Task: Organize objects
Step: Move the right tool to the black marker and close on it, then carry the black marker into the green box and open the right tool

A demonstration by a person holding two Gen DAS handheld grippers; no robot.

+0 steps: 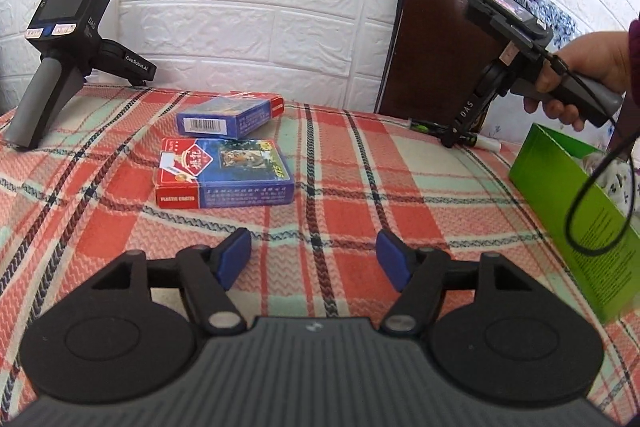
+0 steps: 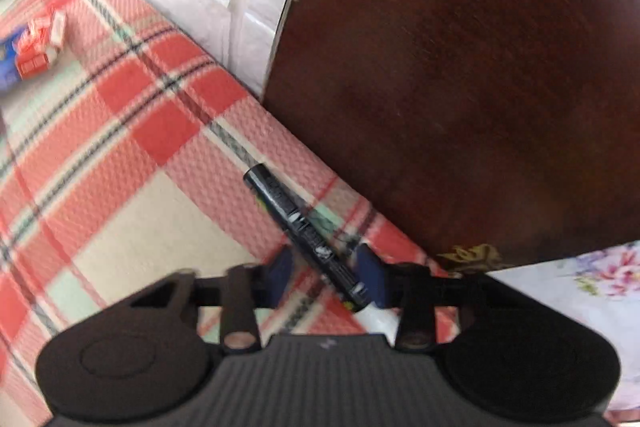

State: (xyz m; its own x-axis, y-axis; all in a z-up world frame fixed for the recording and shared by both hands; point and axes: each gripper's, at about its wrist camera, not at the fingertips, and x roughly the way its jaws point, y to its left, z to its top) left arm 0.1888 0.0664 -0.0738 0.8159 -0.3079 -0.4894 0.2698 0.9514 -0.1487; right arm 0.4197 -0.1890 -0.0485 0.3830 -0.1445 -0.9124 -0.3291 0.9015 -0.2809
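Your right tool (image 2: 326, 273) is down over the black marker (image 2: 304, 231) at the back of the plaid-covered surface (image 2: 120, 155), just in front of the dark wooden board (image 2: 480, 87) that leans on the white brick wall. Its fingers are spread, one on either side of the marker's barrel, and the blur makes it hard to say whether either pad touches; nothing is gripped yet. Your left tool (image 1: 314, 257) hangs released and empty over the near part of the surface, its blue pads (image 1: 234, 255) wide apart and short of the card boxes.

By the look of it, the tidying has hardly begun. Two boxes of playing cards lie loose in the middle: the nearer box (image 1: 226, 173) face up, the farther box (image 1: 230, 117) just behind it, the two close together but whether they touch is unclear. The one marker is not yet lifted. One open green box (image 1: 576, 207) stands at the right edge, probably the place for the loose things, though what it already holds is too hidden to name. A third, spare gripper (image 1: 64, 47) is parked at the far left corner.

Count: two card boxes, one marker, one green box, all still to be gathered.
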